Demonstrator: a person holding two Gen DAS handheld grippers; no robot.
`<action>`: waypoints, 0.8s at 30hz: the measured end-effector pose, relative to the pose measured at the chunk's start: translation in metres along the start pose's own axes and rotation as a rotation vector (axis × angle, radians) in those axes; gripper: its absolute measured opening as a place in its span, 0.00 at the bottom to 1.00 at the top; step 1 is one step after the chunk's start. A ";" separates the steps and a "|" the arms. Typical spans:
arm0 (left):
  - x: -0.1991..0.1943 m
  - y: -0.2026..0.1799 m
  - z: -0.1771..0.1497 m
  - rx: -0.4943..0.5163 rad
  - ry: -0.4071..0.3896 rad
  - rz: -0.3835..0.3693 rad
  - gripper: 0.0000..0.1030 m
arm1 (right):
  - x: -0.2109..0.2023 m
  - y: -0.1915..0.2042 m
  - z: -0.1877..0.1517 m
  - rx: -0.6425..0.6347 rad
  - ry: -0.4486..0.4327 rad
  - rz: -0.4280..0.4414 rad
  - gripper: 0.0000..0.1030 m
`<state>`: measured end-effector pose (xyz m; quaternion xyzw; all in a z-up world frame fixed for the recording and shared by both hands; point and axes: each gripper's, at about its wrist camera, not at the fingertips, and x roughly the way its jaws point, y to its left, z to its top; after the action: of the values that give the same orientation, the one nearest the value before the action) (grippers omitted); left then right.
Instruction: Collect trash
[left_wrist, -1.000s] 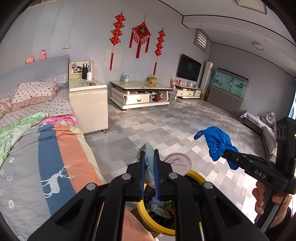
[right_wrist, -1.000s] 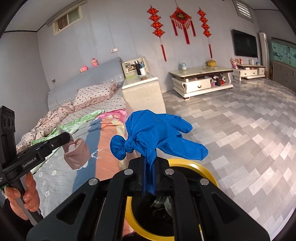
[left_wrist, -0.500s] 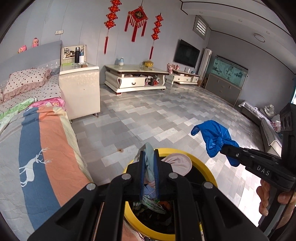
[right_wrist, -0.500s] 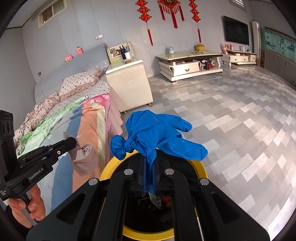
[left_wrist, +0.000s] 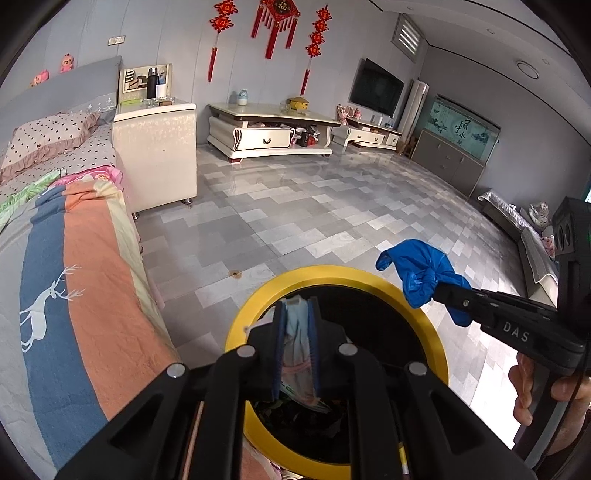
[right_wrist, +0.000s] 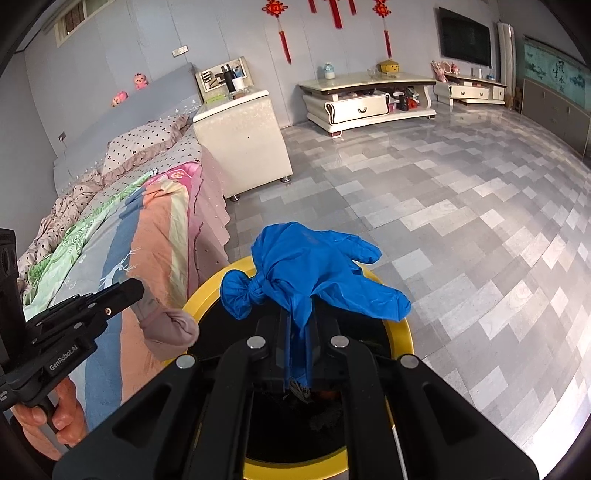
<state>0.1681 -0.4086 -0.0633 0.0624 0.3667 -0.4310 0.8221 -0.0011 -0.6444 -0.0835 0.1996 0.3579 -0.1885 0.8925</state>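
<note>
Bed (left_wrist: 85, 295) with soft striped quilt at left, beside the bin (left_wrist: 436, 332). Left gripper (left_wrist: 297, 332) is closed on a limp pinkish cloth (left_wrist: 297, 347), held over the bin mouth. Bin: round, yellow rim, dark inside, some trash already seen in it. Right gripper (right_wrist: 297, 347) is clamped on a thin crumpled blue glove (right_wrist: 314, 269), knotted at one end, above the bin. Both pieces not yet released; only drops judged left.

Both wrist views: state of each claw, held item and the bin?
Left claw: shut on pinkish cloth, over the bin.
Right claw: shut on blue glove, over the bin.
Blue glove: crumpled, knotted at one end.
Yellow-rimmed bin: no lid on it, trash inside.
</note>
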 end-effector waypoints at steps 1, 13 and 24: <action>-0.001 0.000 0.000 -0.001 -0.001 0.000 0.09 | 0.000 0.002 0.001 0.003 -0.001 -0.002 0.06; -0.029 0.009 -0.009 -0.018 -0.028 0.031 0.36 | -0.003 0.003 -0.004 0.021 -0.008 -0.008 0.32; -0.068 0.046 -0.020 -0.068 -0.058 0.098 0.36 | -0.009 0.038 -0.014 -0.024 0.000 0.016 0.32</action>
<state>0.1678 -0.3268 -0.0430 0.0397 0.3539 -0.3790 0.8542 0.0034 -0.6034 -0.0781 0.1921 0.3585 -0.1770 0.8963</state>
